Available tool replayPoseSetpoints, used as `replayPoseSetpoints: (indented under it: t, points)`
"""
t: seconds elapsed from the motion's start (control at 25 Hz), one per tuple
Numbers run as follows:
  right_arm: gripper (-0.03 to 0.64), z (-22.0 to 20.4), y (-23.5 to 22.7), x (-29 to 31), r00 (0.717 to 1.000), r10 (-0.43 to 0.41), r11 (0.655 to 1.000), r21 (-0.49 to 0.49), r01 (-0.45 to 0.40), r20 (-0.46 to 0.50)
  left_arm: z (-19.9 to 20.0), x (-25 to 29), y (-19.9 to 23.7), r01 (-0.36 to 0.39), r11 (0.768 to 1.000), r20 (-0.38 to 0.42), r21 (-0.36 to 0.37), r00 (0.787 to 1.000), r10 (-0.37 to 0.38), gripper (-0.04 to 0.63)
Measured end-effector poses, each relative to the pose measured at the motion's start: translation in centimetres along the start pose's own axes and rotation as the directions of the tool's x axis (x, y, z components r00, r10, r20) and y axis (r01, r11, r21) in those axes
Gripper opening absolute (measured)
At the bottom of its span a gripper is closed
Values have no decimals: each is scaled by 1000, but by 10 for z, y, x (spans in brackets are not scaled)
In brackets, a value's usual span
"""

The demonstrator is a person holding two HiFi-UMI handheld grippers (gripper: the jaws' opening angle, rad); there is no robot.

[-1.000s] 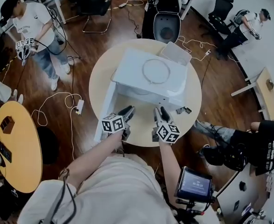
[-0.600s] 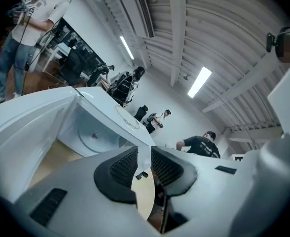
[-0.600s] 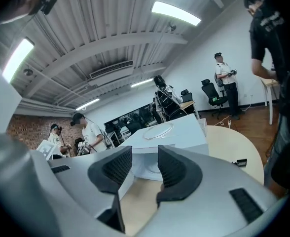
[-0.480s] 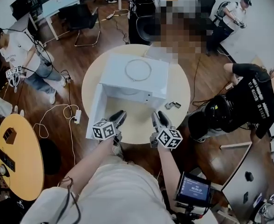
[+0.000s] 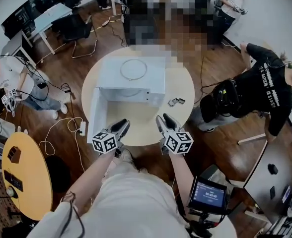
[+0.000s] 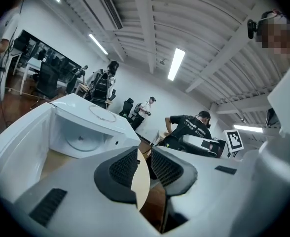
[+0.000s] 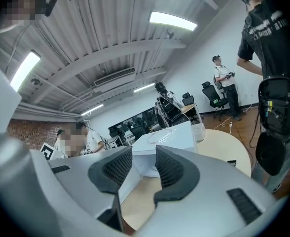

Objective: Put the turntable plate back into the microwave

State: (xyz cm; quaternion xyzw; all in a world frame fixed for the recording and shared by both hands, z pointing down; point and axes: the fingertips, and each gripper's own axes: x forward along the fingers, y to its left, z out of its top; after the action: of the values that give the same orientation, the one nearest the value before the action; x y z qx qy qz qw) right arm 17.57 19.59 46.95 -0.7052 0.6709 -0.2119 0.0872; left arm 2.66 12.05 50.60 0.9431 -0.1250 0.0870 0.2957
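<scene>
The white microwave (image 5: 136,86) stands on the round table (image 5: 141,120) with its door (image 5: 95,114) swung open to the left. In the left gripper view the glass turntable plate (image 6: 81,141) lies flat inside the microwave (image 6: 86,132) cavity. A thin ring (image 5: 133,69) rests on the microwave's top. My left gripper (image 5: 122,127) and right gripper (image 5: 161,119) hover side by side at the table's near edge, pointing at the microwave. Both hold nothing. The left gripper (image 6: 144,162) shows a narrow gap between its pads; the right gripper (image 7: 137,169) stands wider open.
A small dark object (image 5: 176,101) lies on the table right of the microwave. A person in black (image 5: 265,90) bends over close to the table's right side. Another person (image 5: 9,81) stands far left beside a round yellow table (image 5: 24,177). Cables trail across the floor.
Both grippers have drawn back from the microwave's front to the table's near edge, rising a little. The person in black has stood up at the table's right side.
</scene>
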Motion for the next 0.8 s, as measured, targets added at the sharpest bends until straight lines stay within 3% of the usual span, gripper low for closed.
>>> replayPoseSetpoints:
  t: [0.12, 0.36, 0.8]
  points:
    - [147, 10, 2, -9, 1000, 11, 999, -41, -11, 5, 0, -4, -8, -5, 1000, 15, 15, 1000, 5, 74]
    - [147, 15, -1, -43, 1000, 3, 1000, -23, -2, 7, -31, -9, -31, 9, 999, -42, 31, 999, -8, 74]
    - [146, 37, 2, -86, 996, -25, 998, -61, 30, 90, 10, -51, -37, -37, 998, 34, 56, 999, 35, 74]
